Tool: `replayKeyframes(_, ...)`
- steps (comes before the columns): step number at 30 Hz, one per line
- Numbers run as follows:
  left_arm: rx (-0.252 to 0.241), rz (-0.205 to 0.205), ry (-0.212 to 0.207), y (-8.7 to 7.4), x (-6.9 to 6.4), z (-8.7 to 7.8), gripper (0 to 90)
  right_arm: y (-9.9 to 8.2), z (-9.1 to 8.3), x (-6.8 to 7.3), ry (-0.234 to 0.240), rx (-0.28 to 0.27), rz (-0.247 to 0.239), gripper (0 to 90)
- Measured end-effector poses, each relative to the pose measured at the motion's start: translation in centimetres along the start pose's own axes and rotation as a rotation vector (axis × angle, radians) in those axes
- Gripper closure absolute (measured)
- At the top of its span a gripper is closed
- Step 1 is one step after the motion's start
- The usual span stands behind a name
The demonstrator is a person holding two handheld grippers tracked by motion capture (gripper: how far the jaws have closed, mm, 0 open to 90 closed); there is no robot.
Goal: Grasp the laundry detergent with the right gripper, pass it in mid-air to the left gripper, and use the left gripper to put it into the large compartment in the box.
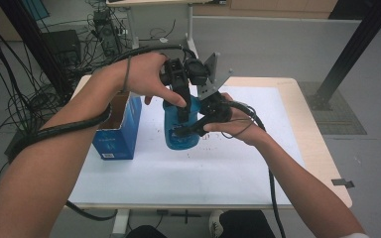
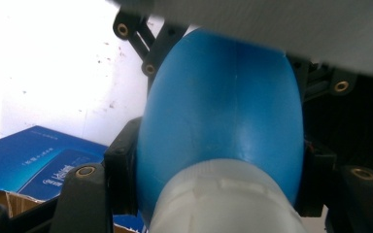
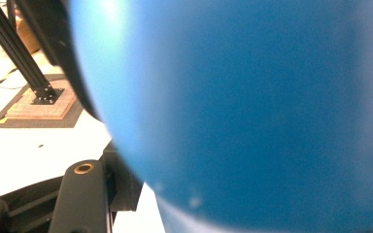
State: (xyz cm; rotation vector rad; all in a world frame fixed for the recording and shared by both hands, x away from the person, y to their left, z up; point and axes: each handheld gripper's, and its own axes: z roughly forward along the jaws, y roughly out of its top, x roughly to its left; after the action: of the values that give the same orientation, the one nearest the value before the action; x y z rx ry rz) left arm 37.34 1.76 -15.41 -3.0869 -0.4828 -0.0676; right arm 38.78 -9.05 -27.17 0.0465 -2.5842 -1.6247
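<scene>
Blue bottle [image 1: 181, 130] stands upright on the white sheet [image 1: 238, 163] that covers the bench [image 1: 307, 124], just right of an open blue carton [image 1: 118, 130] and apart from it. Its long axis runs straight up from the bench, and both grippers meet it along that axis at different heights.

The left gripper [image 1: 183, 106] comes down from above, hand over the top, and is clamped on the upper part of the bottle. In the left gripper view the blue shoulder [image 2: 223, 111] swells between the two black jaws with the pale neck or cap [image 2: 223, 199] nearest the camera, and both jaws press against its sides, so this gripper carries the hold.

The right gripper [image 1: 191, 130] comes in level from the right and reaches the lower body. The right gripper view has the blue wall [image 3: 252, 111] very close to the lens, with one jaw beside it. Whether its pads press on the plastic I cannot tell from these pictures.

The relation that matters is this stacking: the left gripper sits on the bottle's axis at the top, the right gripper crosses the axis low down from the side. Any lift or twist would, I judge, turn about that upright line, with the left gripper the nearer and firmer of the two.
</scene>
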Motion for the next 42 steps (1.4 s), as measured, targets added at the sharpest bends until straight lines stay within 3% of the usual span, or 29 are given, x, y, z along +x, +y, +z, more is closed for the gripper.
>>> replayKeyframes(12,-0.009,-0.026,0.007,-0.5,0.4,-0.3,36.8,-0.5,-0.9,-0.1,-0.035,0.043,-0.007,31.2)
replayKeyframes(15,-0.011,-0.037,0.005,-0.6,0.7,-0.6,36.8,-0.6,-1.3,-0.2,-0.043,0.067,0.014,26.1)
replayKeyframes(22,-0.011,-0.089,0.011,-0.9,1.3,-1.0,36.9,-1.2,-2.8,-0.5,-0.087,0.116,0.075,16.1)
replayKeyframes(23,-0.011,-0.101,0.012,-0.9,1.3,-1.1,36.9,-1.4,-3.3,-0.5,-0.111,0.135,0.092,14.7)
replayKeyframes(29,0.017,-0.142,0.008,-1.0,1.8,-1.7,36.9,-1.7,-4.3,-0.3,-0.138,0.153,0.107,14.0)
replayKeyframes(42,0.008,-0.237,0.009,-1.0,2.6,-4.2,36.9,-2.4,-6.5,0.2,-0.2,0.216,0.139,9.5)
